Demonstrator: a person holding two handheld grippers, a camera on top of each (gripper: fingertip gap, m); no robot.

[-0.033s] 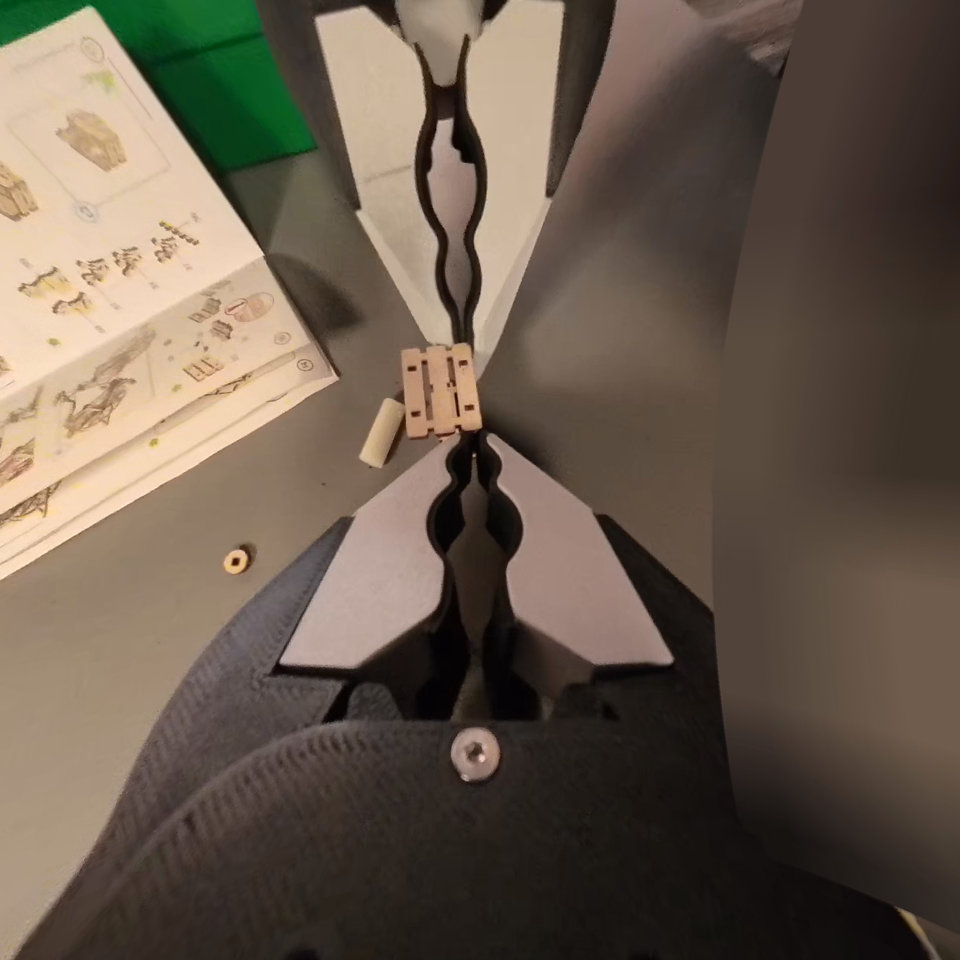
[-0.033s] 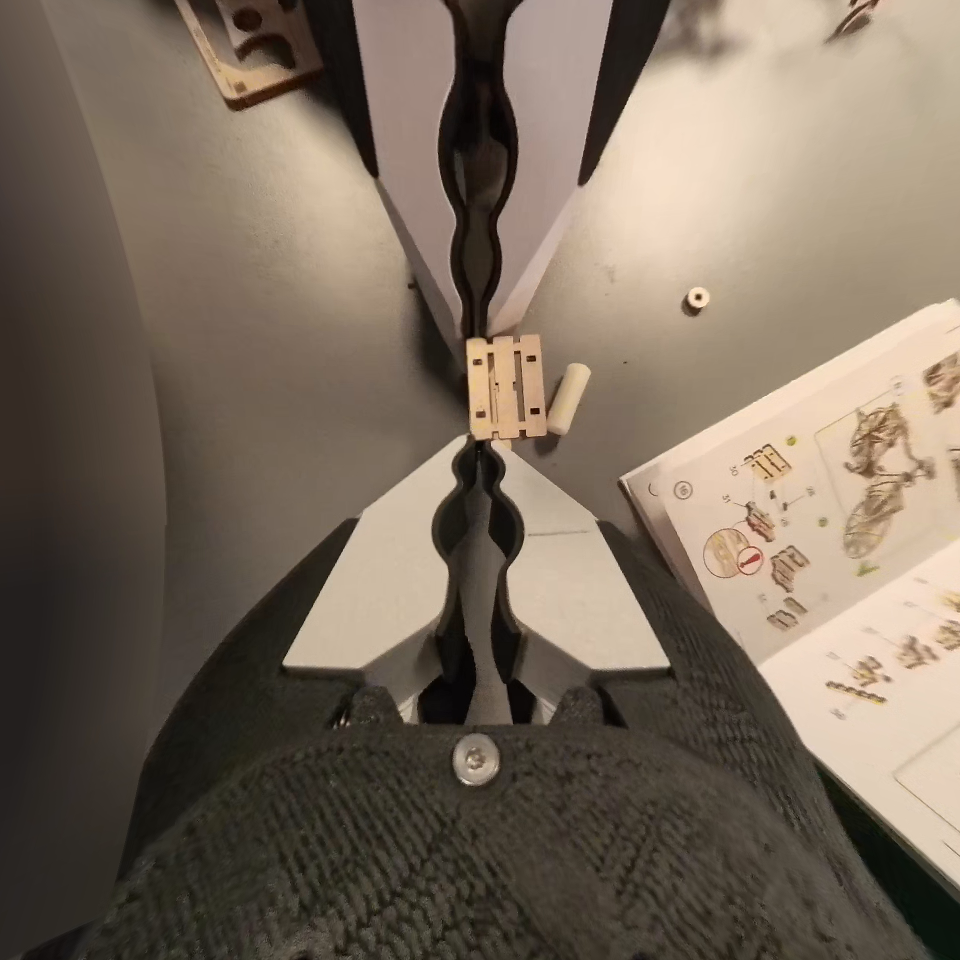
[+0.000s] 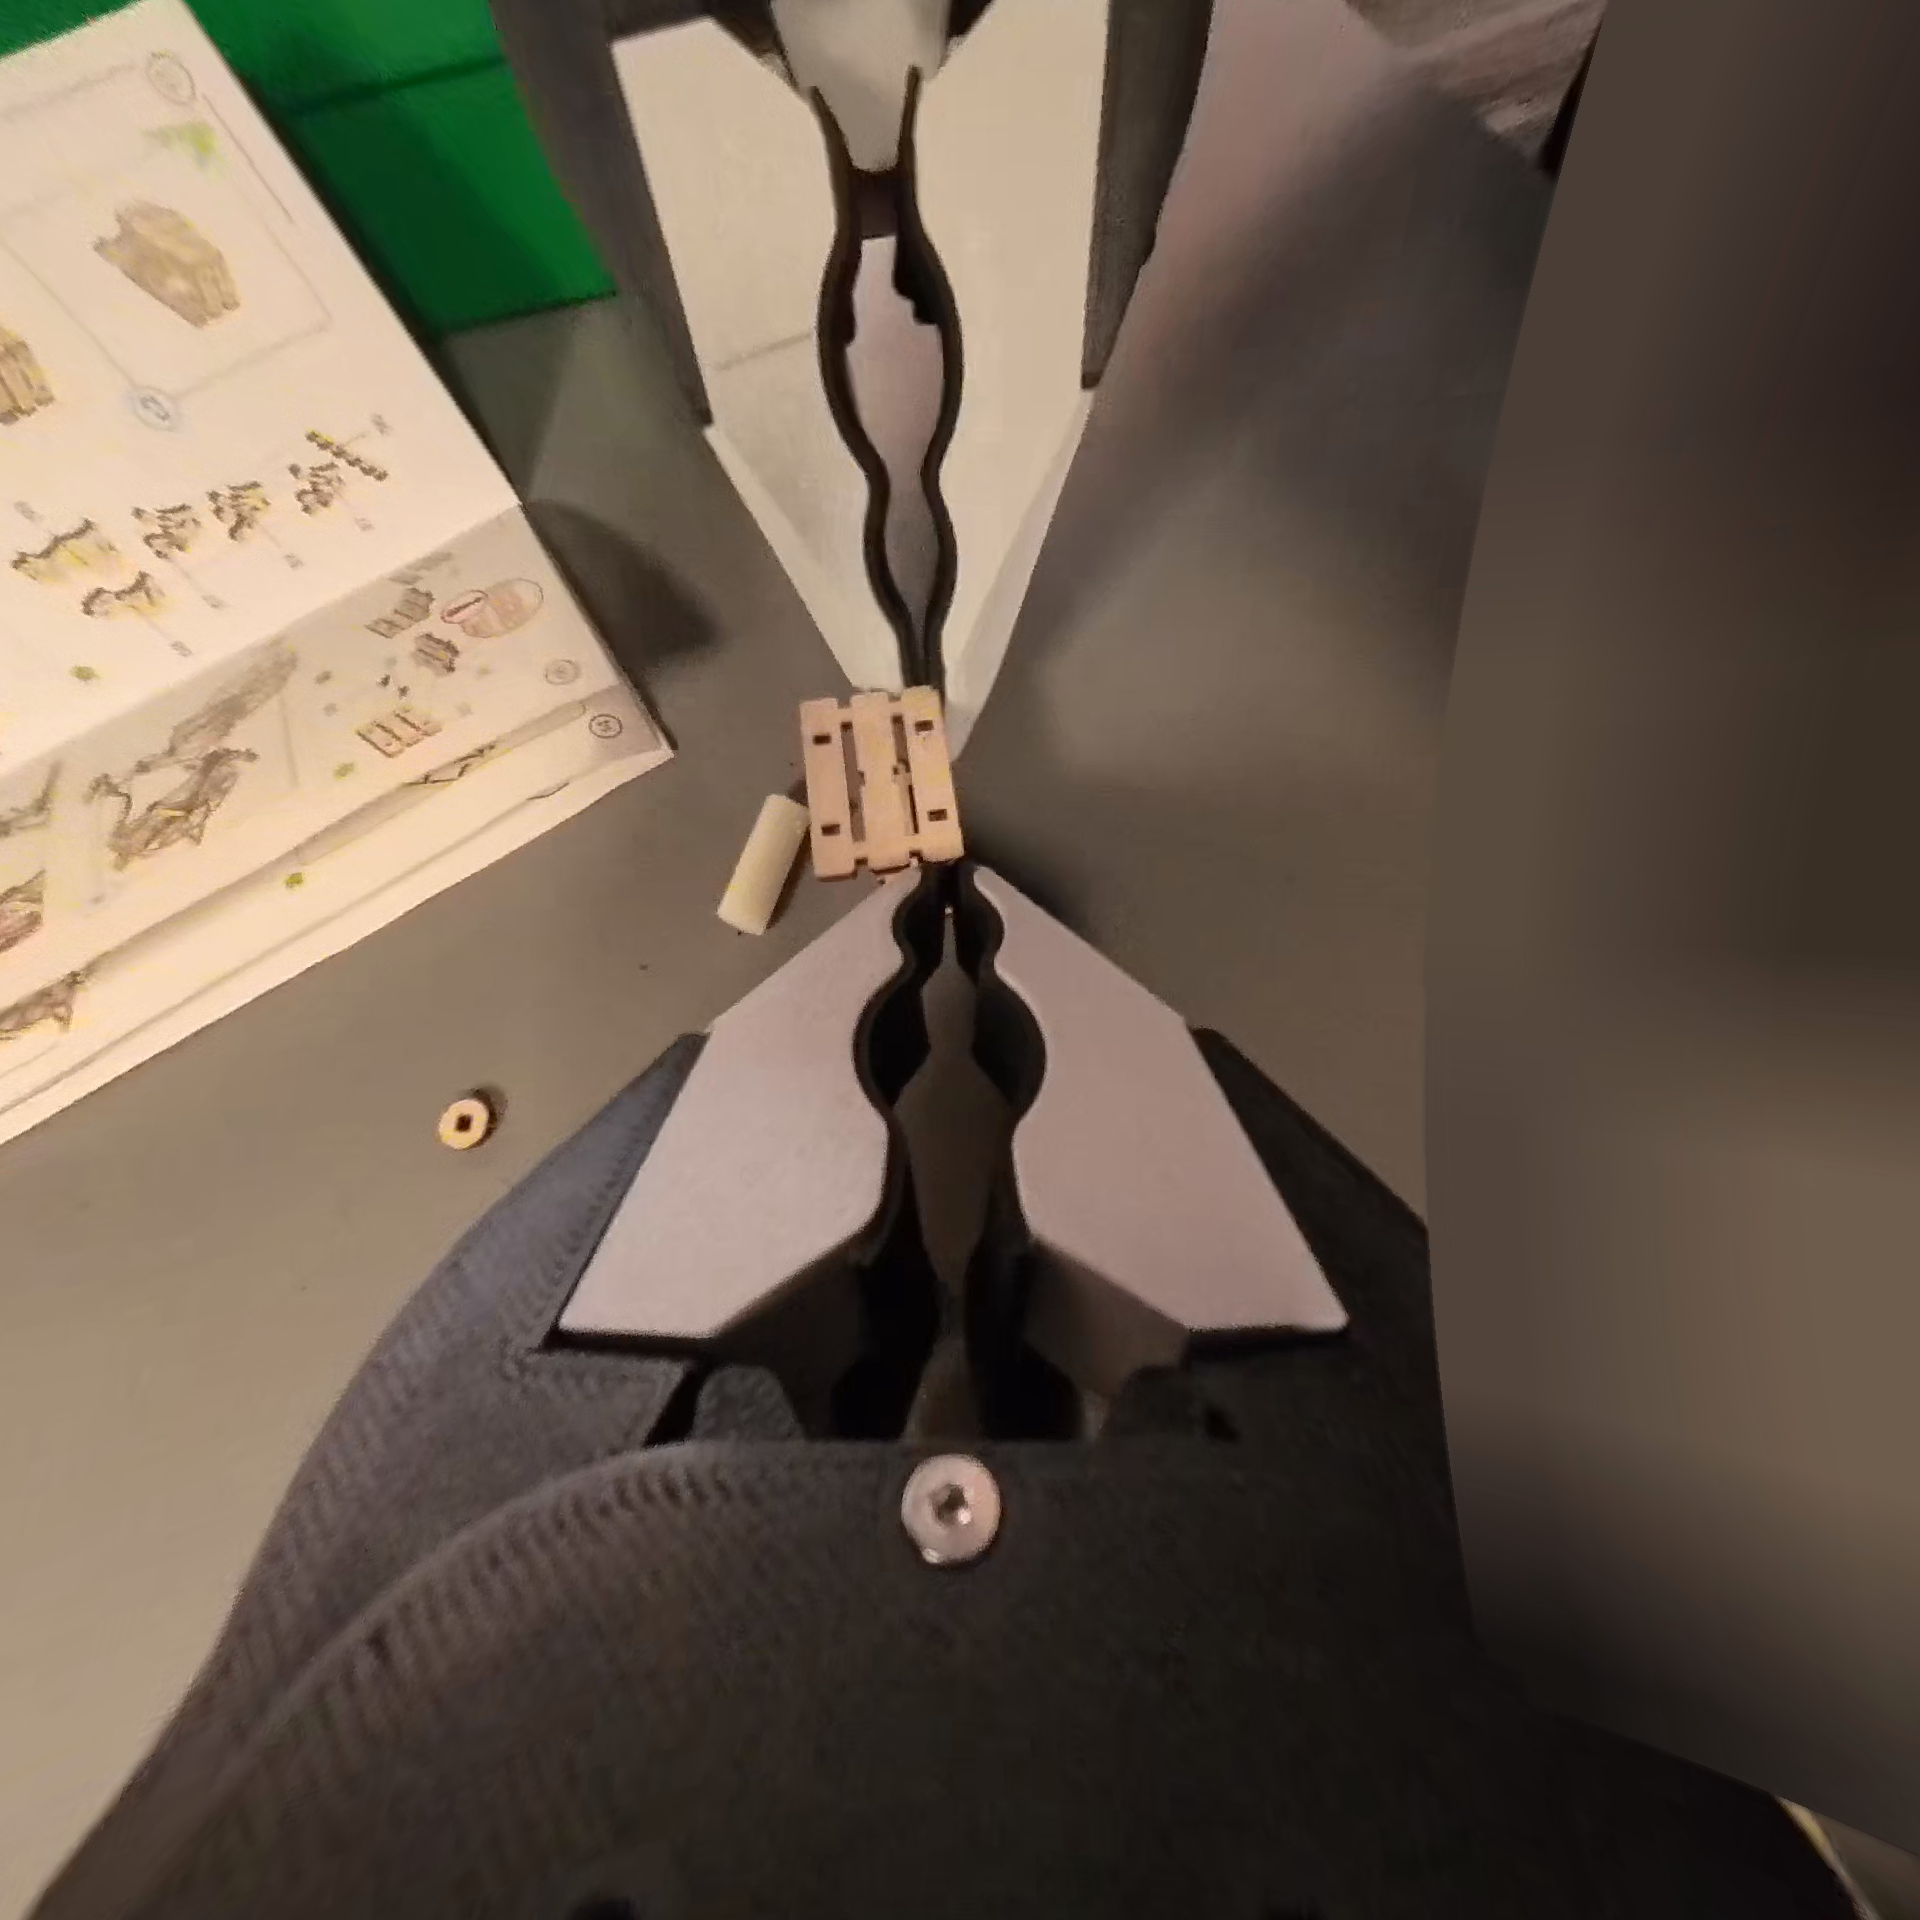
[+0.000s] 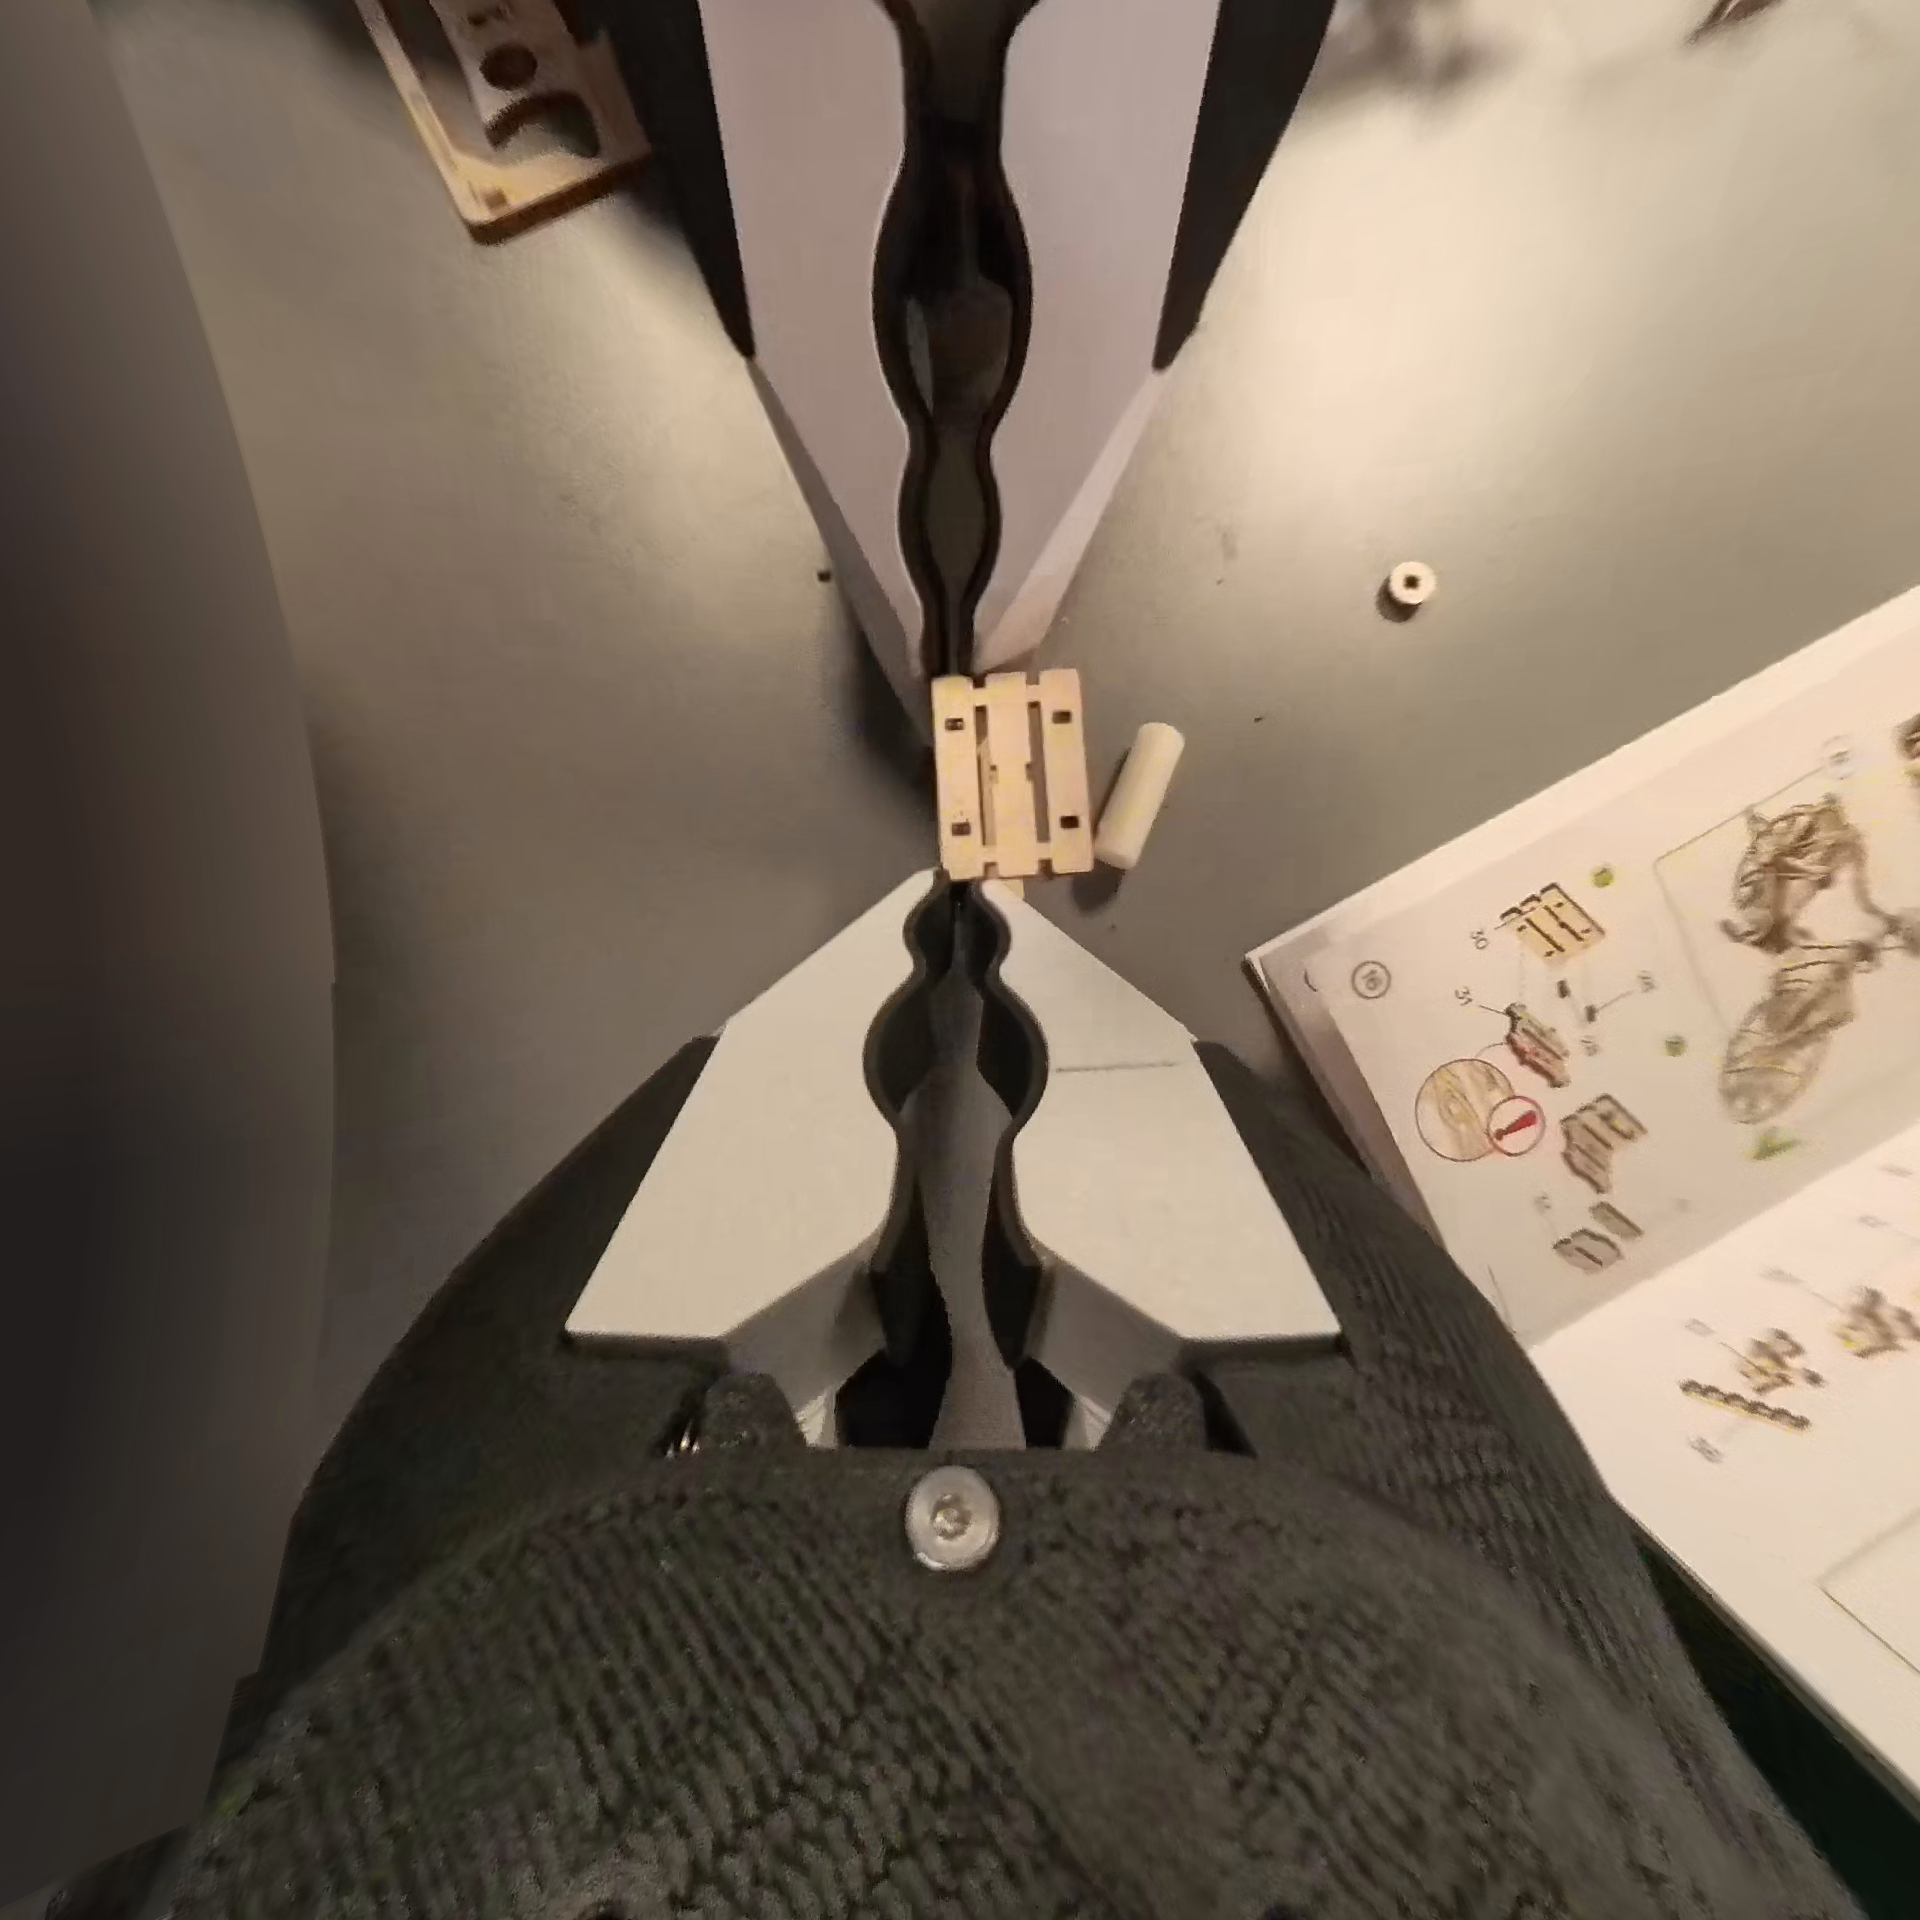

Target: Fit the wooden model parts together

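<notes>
Your left gripper (image 3: 940,896) and right gripper (image 4: 961,896) face tip to tip, each pinched closed on an opposite end of the slotted wooden panel (image 3: 881,788) held above the grey table (image 3: 260,1195), so push along that line, with room all round

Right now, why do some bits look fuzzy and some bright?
Left wrist view: the booklet is a bit smeary, while the wooden piece looks sharp. Right wrist view: warm light brightens the table at top right, and the booklet's near pages look blurred.
</notes>
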